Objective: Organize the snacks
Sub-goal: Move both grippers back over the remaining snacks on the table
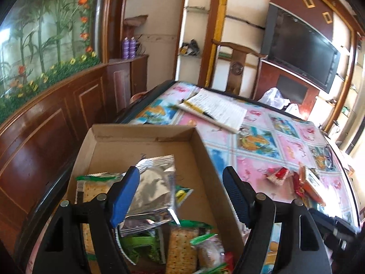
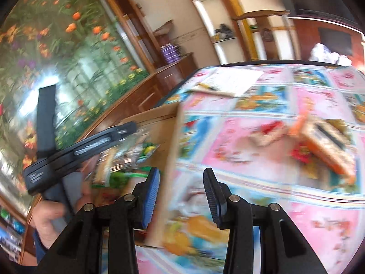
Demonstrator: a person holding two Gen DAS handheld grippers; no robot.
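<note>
Left wrist view, left claw [image 1: 182, 189] wide open above cardboard box [image 1: 198, 141], right claw [image 2: 180, 196] agape, empty.

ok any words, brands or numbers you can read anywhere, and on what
None can be read.
Paper sheet on the table: lines of writing, too small.
Green-and-yellow packet in the cardboard box: print too small.
Red packets: blurred.
Label on the left gripper's body, in the right wrist view: blurred.
</note>
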